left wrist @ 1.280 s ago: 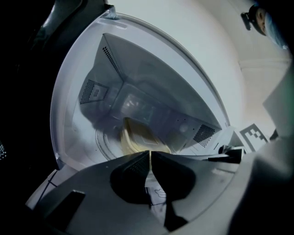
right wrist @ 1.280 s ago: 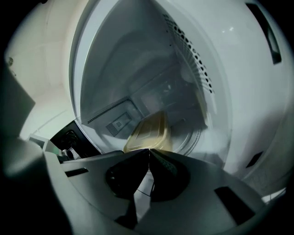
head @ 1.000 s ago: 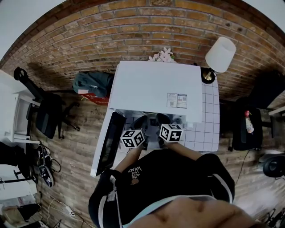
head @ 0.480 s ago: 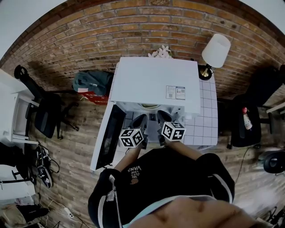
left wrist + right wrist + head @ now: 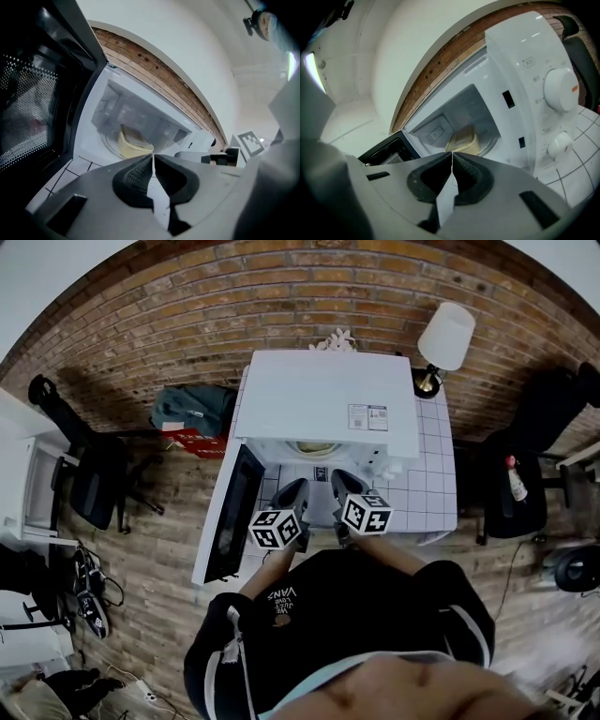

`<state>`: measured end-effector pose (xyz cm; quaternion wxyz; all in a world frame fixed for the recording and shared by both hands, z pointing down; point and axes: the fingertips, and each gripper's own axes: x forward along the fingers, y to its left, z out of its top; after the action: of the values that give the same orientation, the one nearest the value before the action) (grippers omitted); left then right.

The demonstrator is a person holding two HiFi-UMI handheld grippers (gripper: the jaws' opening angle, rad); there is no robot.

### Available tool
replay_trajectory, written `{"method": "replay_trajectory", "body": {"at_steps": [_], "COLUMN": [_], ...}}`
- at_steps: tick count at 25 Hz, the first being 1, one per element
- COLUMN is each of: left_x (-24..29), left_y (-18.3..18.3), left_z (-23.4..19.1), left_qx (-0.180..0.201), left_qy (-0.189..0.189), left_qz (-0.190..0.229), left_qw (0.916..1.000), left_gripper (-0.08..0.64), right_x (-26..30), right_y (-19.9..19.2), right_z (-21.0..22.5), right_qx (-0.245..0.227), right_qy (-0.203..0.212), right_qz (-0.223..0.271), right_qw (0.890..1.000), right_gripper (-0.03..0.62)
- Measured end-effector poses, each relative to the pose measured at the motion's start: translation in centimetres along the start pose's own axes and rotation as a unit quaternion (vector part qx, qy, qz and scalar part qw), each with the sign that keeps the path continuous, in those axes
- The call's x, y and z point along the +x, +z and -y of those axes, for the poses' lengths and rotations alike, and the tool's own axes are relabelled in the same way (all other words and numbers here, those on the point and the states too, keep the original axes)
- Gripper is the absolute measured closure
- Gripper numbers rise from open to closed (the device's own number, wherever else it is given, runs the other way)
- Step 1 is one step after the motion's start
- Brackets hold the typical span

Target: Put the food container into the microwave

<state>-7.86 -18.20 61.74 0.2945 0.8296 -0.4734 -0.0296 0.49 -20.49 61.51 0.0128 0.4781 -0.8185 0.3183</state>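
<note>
The white microwave [image 5: 323, 399] stands on a tiled table with its door [image 5: 228, 518] swung open to the left. Inside, on the turntable, sits the yellowish food container [image 5: 132, 142], also seen in the right gripper view [image 5: 464, 139] and from above [image 5: 314, 448]. My left gripper [image 5: 153, 157] is shut with nothing in it, just outside the cavity. My right gripper [image 5: 452, 154] is shut and empty too, in front of the opening. From above, both grippers [image 5: 291, 495] [image 5: 345, 487] hover side by side before the opening.
The microwave's control panel with two round knobs [image 5: 560, 89] is at the right of the cavity. A lamp with a white shade [image 5: 445, 336] stands on the tiled table [image 5: 427, 488] at the back right. Chairs [image 5: 98, 479] and a bag [image 5: 192, 413] are on the wooden floor.
Both grippers have drawn back out of the microwave towards me. The food container stays inside on the turntable.
</note>
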Motion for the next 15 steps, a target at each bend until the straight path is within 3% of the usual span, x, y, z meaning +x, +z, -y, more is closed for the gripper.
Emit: {"method": "replay_trajectory", "body": {"at_steps": [15], "left_x": [-3.5], "left_y": [-1.3], "left_z": [1.8], "left_qx": [0.01], "left_qy": [-0.023], "left_qz": [0.001], "left_qw": [0.9997], "left_gripper": [0.537], "right_x": [-3.2], "right_y": [-1.9], "right_z": [-1.7], "right_qx": [-0.003], "right_qy": [-0.009], "right_qz": [0.013], "right_qw": [1.0], "right_gripper": [0.586]}}
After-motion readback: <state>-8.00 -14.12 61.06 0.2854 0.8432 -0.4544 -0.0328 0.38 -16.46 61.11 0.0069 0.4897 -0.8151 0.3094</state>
